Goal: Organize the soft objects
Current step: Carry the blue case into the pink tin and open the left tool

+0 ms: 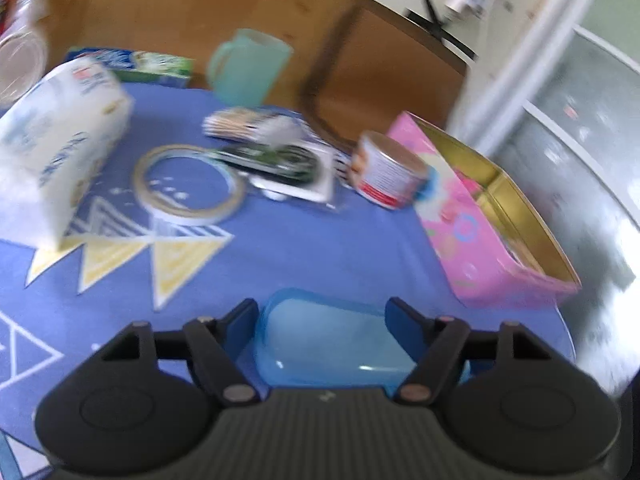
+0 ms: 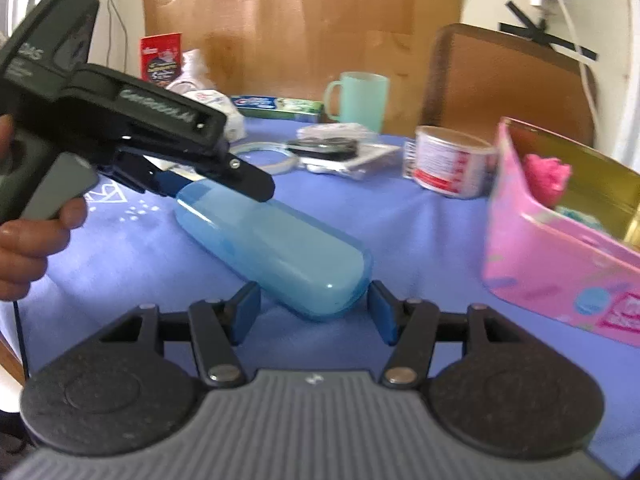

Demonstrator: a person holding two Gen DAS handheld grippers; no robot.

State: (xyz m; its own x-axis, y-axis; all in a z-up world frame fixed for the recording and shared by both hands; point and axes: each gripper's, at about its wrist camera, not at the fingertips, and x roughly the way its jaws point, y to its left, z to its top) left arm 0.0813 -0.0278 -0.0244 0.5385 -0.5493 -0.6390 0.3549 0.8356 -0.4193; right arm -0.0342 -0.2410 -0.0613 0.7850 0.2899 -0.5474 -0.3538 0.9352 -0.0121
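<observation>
A translucent blue plastic case (image 2: 276, 240) lies slantwise on the blue patterned tablecloth (image 2: 432, 232). My right gripper (image 2: 314, 308) straddles its near end, both blue pads against the case's sides. My left gripper (image 1: 324, 320) straddles the far end of the case (image 1: 328, 340), its jaws standing wide beside it; in the right wrist view a hand holds that left gripper (image 2: 208, 184) from the left. An open pink tin (image 2: 540, 264) at the right holds a fuzzy pink soft thing (image 2: 546, 178) and a teal one (image 2: 576, 216).
A white tissue pack (image 1: 56, 148) stands at the left, and a tape ring (image 1: 188, 184), a packaged item (image 1: 280, 168) and a small can (image 1: 384, 168) lie mid-table. A mint mug (image 1: 248, 68), a toothpaste box (image 2: 276, 104) and a wooden chair (image 1: 384, 76) are at the back.
</observation>
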